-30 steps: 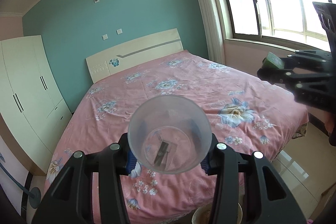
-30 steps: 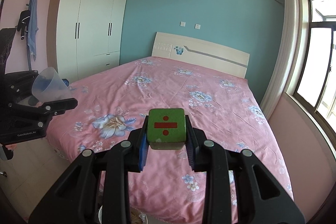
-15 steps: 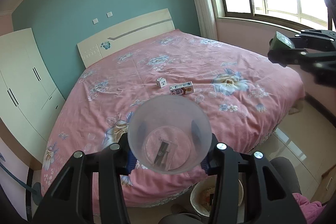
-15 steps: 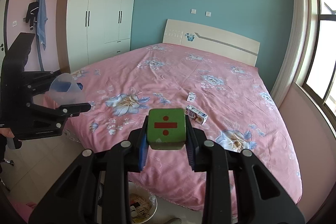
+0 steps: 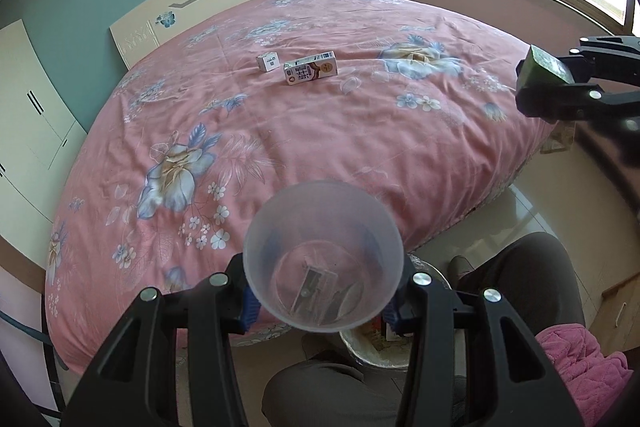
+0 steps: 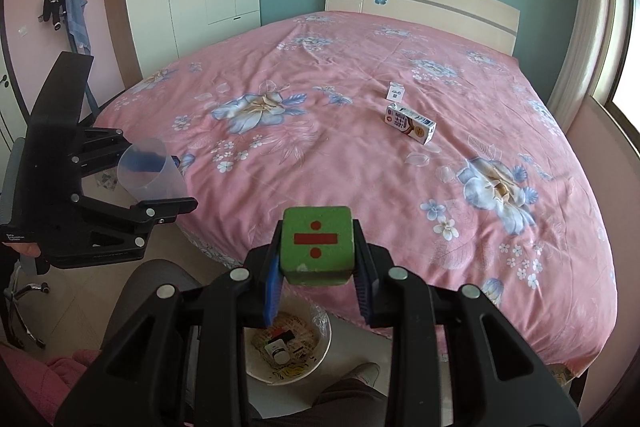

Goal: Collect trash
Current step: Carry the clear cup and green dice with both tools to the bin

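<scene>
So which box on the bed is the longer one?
The carton with the brown picture, lying on its side. The white box beside it is much smaller.

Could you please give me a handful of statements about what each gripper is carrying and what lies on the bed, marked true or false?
1. The right gripper is shut on a green cube with a red division sign. True.
2. The left gripper holds a metal can. False: it grips a clear plastic cup.
3. Two small cartons lie on the pink bedspread: a milk carton and a small white box. True.
4. The trash bin stands on the bed. False: it sits on the floor below the grippers.
</scene>
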A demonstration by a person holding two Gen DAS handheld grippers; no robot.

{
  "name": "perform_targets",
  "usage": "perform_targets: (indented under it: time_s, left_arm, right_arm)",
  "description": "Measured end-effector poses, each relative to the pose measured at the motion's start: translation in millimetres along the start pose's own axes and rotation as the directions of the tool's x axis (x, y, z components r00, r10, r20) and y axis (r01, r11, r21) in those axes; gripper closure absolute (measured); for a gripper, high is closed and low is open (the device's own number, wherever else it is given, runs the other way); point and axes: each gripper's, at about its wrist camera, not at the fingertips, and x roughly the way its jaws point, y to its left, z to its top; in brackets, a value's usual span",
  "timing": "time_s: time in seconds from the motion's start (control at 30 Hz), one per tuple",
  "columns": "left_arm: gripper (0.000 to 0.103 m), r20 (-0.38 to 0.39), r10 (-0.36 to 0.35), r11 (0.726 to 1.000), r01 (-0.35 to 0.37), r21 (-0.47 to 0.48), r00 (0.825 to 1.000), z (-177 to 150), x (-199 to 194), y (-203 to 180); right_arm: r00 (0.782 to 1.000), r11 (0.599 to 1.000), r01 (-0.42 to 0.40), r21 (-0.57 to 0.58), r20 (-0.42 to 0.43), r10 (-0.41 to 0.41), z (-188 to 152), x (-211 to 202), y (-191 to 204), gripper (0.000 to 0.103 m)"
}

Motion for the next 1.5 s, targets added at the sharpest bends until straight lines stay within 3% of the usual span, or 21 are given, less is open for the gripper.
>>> perform_targets:
  time_s: [0.33,0.57,0.8,1.1,1.5]
  left_arm:
    - [0.054,-0.170,-0.103,0.994,0.096,-0.046,0.980,-44.3,75.2,-16.5]
    - [0.054,-0.281,-0.161,0.985,0.139,-0.098,0.946,-78.8,125.6,-26.0]
    - [0.054,-0.358,-0.216,0.972,0.167,-0.163,0.908,-107.4,163.2,-33.6]
    - [0.054,-0.445,-0.300,0.948,0.213,-0.235,0.844,-137.7,210.7,-47.8]
    - [0.054,-0.552,-0.370,0.922,0.225,-0.315,0.747,-172.9,275.9,-56.0]
  right_arm:
    - [0.975,0.999,-0.041,0.027,-0.217,0.045,-64.4,90.8,7.9,0.072]
    - [0.941,0.996,-0.075,0.055,-0.326,0.089,-105.8,143.1,20.1,0.072]
    - [0.892,0.990,-0.109,0.094,-0.430,0.139,-146.1,191.4,32.6,0.072]
    - [0.819,0.980,-0.124,0.159,-0.541,0.191,-190.7,244.0,40.3,0.071]
    - [0.740,0.965,-0.118,0.235,-0.627,0.243,-228.3,299.2,46.4,0.071]
